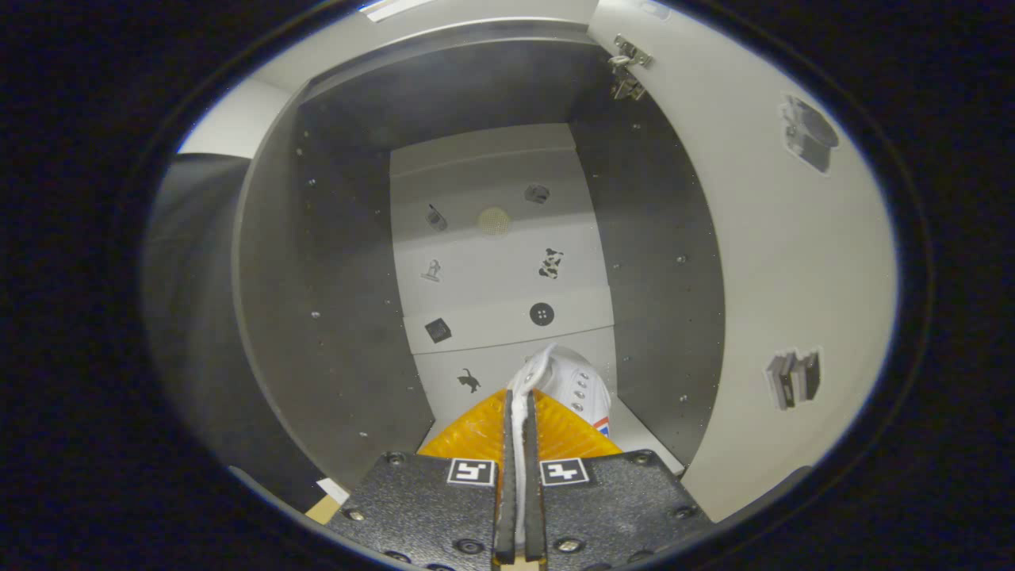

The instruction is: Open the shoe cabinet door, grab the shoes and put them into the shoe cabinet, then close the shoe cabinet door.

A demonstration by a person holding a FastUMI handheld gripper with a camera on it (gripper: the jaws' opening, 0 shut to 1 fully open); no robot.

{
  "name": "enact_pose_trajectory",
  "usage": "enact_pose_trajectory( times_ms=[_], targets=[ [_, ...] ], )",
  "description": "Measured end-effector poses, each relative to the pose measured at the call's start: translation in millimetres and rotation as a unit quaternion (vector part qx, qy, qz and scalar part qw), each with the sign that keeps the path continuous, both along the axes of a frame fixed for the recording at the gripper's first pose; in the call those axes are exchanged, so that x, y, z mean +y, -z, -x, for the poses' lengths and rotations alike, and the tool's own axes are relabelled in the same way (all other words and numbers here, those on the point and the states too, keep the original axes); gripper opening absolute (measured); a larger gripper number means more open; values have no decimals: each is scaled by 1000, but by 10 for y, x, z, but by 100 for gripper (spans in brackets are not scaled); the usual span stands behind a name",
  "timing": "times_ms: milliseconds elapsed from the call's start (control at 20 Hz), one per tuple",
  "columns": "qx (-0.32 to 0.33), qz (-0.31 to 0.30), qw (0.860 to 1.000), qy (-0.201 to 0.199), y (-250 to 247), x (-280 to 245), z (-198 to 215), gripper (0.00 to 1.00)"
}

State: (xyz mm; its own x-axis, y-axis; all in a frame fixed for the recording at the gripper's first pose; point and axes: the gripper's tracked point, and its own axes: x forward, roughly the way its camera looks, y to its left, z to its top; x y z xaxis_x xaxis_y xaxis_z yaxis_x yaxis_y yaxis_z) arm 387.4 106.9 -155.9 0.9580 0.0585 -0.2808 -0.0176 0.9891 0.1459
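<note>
My gripper (519,412) is shut on the edge of a white canvas shoe (572,385), with a thin white strip of it pinched between the two fingers. The shoe hangs just ahead of the fingertips, its toe pointing into the cabinet. The shoe cabinet (349,262) stands open in front of me, with dark side walls and a pale back panel (499,262) carrying several small stickers. Its white door (761,262) is swung open to the right of the fingers, a metal hinge (629,67) showing at its upper corner.
The cabinet's pale floor (642,432) lies beneath and to the right of the shoe. Stickers sit on the inside of the door (793,379). A dark cloth wall (190,317) stands beyond the cabinet's left side.
</note>
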Motion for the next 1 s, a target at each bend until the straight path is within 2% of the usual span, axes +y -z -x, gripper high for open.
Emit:
enact_pose_trajectory(
  times_ms=[400, 600, 650, 700, 800, 850, 1000],
  targets=[
    [62, 85, 994, -2, 762, -156, -712, 8],
    [105, 109, 988, -11, 1252, -196, -819, 8],
    [115, 107, 987, -26, 1354, -145, -818, 8],
    [122, 113, 985, -48, 1409, -64, -783, 9],
    [105, 137, 984, -44, 1366, -70, -836, 11],
    [98, 133, 985, -41, 1359, -66, -844, 19],
    [93, 137, 986, -17, 1225, -137, -735, 56]
  ],
)
